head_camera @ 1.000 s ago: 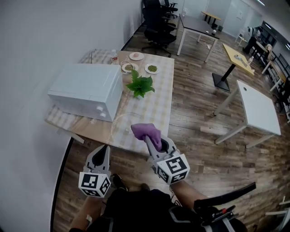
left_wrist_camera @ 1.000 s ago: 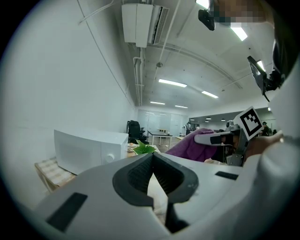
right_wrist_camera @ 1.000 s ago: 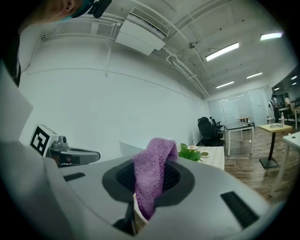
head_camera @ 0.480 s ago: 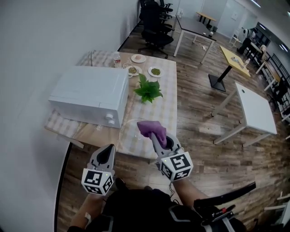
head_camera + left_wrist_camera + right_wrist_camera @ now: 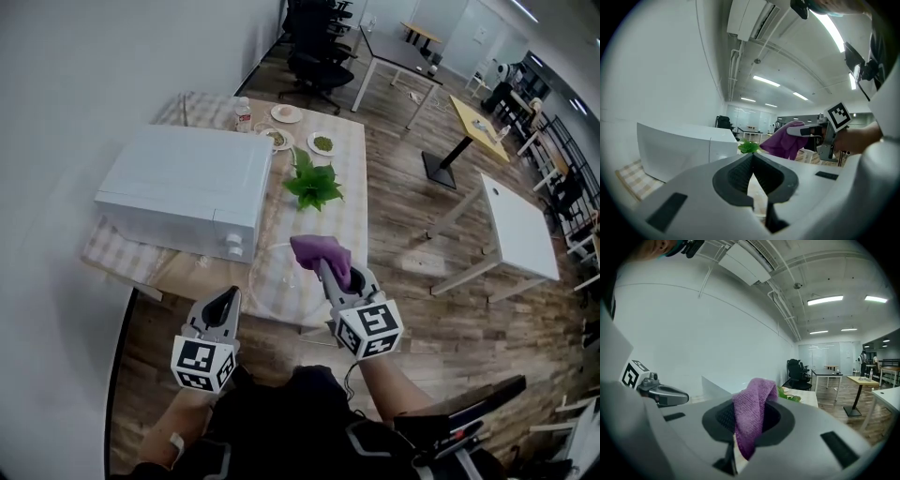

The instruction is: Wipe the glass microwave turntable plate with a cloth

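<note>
White microwave (image 5: 178,192) at L of checked counter (image 5: 349,220). Near its front corner, left tongs (image 5: 226,298) held just off counter's near edge; jaws pressed together w/ nothing between. Glass turntable plate (image 5: 277,281) lies flat on counter at near edge, just R of microwave front. Purple cloth (image 5: 322,251) pinched in right tongs (image 5: 330,274), bunched over plate's R rim; contact w/ glass cannot be told. Green plant (image 5: 314,185) stands beyond plate, mid-counter.
</note>
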Demonstrator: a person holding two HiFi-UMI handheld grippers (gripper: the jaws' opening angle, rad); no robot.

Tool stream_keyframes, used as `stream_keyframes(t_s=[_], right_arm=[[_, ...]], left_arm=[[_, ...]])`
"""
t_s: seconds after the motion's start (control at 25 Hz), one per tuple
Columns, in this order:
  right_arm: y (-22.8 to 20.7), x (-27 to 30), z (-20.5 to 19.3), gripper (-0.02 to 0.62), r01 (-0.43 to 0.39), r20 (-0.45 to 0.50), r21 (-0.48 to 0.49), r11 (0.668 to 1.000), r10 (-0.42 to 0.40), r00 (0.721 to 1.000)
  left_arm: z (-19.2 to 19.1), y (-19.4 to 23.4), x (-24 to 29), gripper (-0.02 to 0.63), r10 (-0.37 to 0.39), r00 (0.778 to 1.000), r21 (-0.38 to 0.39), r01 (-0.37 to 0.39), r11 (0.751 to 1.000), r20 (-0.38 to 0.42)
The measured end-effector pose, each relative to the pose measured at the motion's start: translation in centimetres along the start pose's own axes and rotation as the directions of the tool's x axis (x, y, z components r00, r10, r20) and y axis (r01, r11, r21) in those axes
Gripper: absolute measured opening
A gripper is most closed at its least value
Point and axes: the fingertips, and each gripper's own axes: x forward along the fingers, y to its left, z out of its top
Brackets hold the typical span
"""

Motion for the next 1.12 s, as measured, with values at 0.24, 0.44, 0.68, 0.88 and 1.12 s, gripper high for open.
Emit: stream_keyframes(t_s=[0.24,0.44,0.68,0.88,1.12], right_arm=[[-1.7,4.0,-2.4,0.054,-0.059,-0.076,-0.067,0.996,0.054,0.996],[-2.9,7.1,-4.9,0.054,-0.157,-0.14,-0.121,0.98,0.14,0.98],[-4.8,10.9,-8.6,0.054,-0.228,-0.216,-0.202,0.953,0.184,0.959],[-5.2,14.0,-11.7,0.054,-0.3,-0.271,-0.243,0.922,0.233,0.934],[-6.0,17.3,-14.2,0.054,-0.312,-0.328,-0.257,0.915,0.221,0.918]], left_arm=[[-2.0,1.2,1.8,0.008,0.085,0.995,0.012,-0.085,0.996,-0.049],[-4.0,0.9,3.5,0.008,0.154,0.982,-0.003,-0.155,0.988,-0.107],[-7.6,0.4,6.0,0.009,0.2,0.963,-0.011,-0.205,0.979,-0.18],[-9.0,1.2,6.0,0.008,0.271,0.945,-0.085,-0.29,0.953,-0.184],[-10.5,1.1,6.1,0.008,0.304,0.923,-0.157,-0.345,0.925,-0.237]])
